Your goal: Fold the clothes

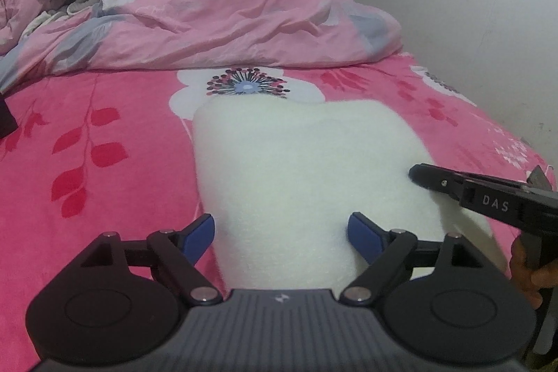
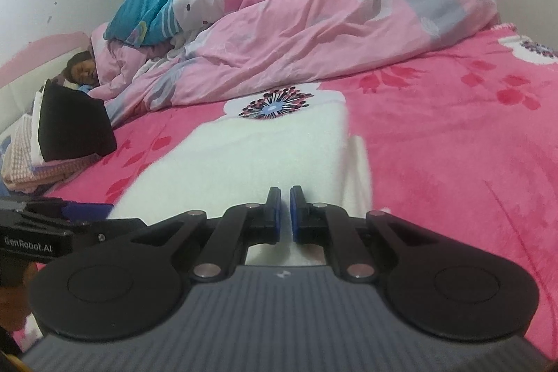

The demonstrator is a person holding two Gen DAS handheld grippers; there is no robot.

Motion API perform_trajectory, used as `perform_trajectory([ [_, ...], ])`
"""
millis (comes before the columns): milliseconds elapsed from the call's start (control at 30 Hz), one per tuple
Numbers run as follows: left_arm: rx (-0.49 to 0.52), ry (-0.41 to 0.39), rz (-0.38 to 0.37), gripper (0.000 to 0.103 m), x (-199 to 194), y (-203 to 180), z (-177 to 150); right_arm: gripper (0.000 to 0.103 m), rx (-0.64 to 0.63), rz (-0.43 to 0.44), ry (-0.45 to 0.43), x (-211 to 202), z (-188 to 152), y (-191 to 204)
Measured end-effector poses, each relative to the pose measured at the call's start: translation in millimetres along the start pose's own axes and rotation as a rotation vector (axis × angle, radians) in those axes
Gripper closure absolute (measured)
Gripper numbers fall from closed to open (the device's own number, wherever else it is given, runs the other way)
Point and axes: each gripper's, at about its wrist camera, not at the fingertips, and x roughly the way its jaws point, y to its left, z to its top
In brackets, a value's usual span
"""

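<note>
White garment [image 1: 296, 169] lies folded mid-frame; our left gripper [image 1: 280, 234] gapes released, right gripper [image 2: 286, 215] clenched empty, pressing it flat.

Right gripper [image 2: 285, 213]: fingers nearly together, nothing visibly pinched, poised over white fleece garment [image 2: 251, 159] lying flat on pink floral bedsheet [image 2: 453, 145]. Left gripper [image 2: 52, 225] at left edge. Crumpled pink duvet [image 2: 314, 33] behind; black folded item [image 2: 73, 124] on stack at left.

fuzzy matt white fleece garment [image 1: 300, 169], plush pink floral bedspread [image 1: 104, 162], smooth crumpled cotton-like duvet [image 1: 216, 20], matt black plastic claw [image 2: 285, 215]
</note>
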Motion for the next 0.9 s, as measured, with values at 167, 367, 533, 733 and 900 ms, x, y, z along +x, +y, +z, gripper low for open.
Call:
perform_trajectory([
  [167,0.015,0.003,0.027,0.014,1.8,-7.0,0.8,0.098,0.007,0.001,-0.016,-0.3,-3.5,-0.9],
  [367,0.027,0.008,0.055,0.012,3.4,-13.3,2.6,0.098,-0.003,-0.002,-0.026,-0.5,-6.0,-0.4],
  [533,0.039,0.014,0.09,0.009,3.3,-18.1,4.2,0.098,0.017,0.006,-0.029,-1.6,-6.8,-2.8],
  [733,0.071,0.021,0.151,0.002,2.9,-26.4,7.5,0.098,0.04,0.012,-0.03,-1.7,-6.2,-4.8],
  [900,0.077,0.022,0.176,0.0,1.8,-30.1,8.5,0.098,0.051,0.014,-0.03,-1.2,-6.6,-5.6],
])
